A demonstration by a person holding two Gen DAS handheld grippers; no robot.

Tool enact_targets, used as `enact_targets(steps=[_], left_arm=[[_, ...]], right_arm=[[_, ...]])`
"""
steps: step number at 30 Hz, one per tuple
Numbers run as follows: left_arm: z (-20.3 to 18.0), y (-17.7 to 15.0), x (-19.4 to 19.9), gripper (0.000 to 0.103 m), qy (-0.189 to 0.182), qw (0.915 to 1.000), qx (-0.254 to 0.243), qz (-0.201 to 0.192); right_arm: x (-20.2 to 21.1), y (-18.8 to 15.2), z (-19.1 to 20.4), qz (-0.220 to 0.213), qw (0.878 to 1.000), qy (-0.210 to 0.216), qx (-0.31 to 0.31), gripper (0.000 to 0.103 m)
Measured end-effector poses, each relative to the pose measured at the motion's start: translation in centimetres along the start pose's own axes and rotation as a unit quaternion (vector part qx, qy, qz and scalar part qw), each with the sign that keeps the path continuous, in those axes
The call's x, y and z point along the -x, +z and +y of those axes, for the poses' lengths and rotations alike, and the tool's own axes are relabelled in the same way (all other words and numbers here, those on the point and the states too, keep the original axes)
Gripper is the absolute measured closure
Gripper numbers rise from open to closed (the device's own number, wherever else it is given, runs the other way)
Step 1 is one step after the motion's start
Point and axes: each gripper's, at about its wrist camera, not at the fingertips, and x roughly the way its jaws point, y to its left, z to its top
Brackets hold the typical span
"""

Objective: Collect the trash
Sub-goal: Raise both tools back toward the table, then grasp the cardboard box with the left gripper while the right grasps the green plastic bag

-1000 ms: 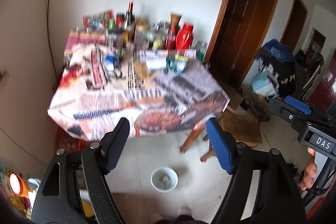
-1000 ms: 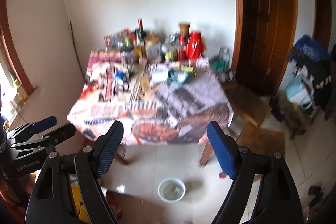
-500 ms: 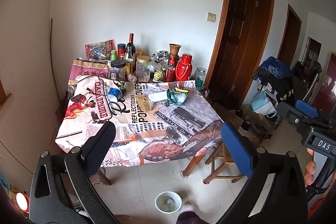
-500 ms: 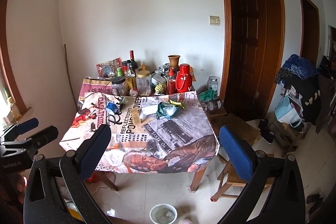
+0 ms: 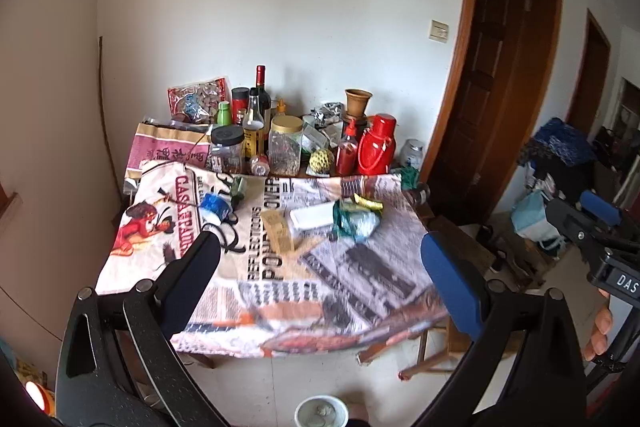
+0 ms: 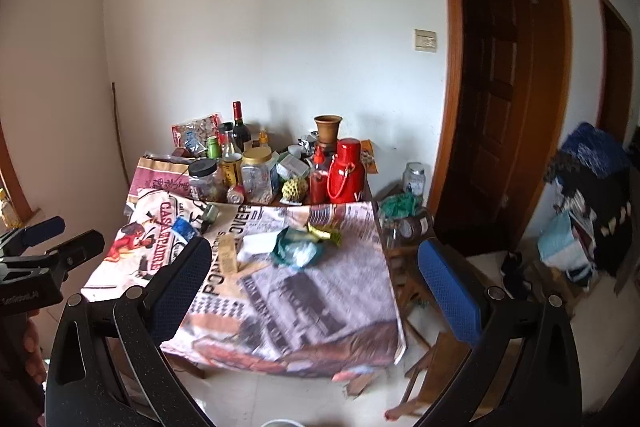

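Loose trash lies on the newspaper-print tablecloth (image 5: 320, 279): a crumpled green wrapper (image 5: 354, 221) (image 6: 298, 247), a yellow-green wrapper (image 5: 368, 203) (image 6: 324, 231), a white flat pack (image 5: 312, 217) (image 6: 258, 242), a tan carton (image 5: 278, 235) (image 6: 229, 253) and a blue wrapper (image 5: 214, 205) (image 6: 185, 227). My left gripper (image 5: 320, 275) is open and empty, short of the table's near edge. My right gripper (image 6: 314, 275) is open and empty too, also short of the table.
Bottles, jars and a red thermos (image 5: 376, 149) (image 6: 346, 177) crowd the table's back by the wall. A wooden stool (image 5: 436, 351) (image 6: 432, 371) stands at the table's right front. A white bowl (image 5: 320, 411) sits on the floor. Doors and piled bags (image 6: 588, 211) are at right.
Both grippers have risen and come closer to the table, tilting up from the floor. Both have opened wider. The view has shifted from the floor bowl to the tabletop.
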Motion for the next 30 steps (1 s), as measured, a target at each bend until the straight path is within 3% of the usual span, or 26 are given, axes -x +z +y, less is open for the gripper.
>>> enact_targets(steps=[8,17,25,30], left_arm=[[-2.4,3.1,-6.5,0.002,0.031,0.999,0.031,0.01],[-1.7,3.8,-12.0,0.002,0.059,0.9961,0.044,0.05],[1.6,5.4,-17.1,0.002,0.045,0.996,0.014,0.076],[5.0,6.6,-20.9,0.002,0.037,0.9941,0.0,0.102]], right_arm=[[-6.2,2.3,-3.3,0.021,0.999,0.034,0.018,0.0],[-12.6,2.8,-4.5,0.071,0.996,0.054,0.01,0.0],[-18.0,2.5,-3.5,0.112,0.992,0.032,-0.036,0.0],[-22.8,1.2,-2.7,0.166,0.984,0.0,-0.073,0.0]])
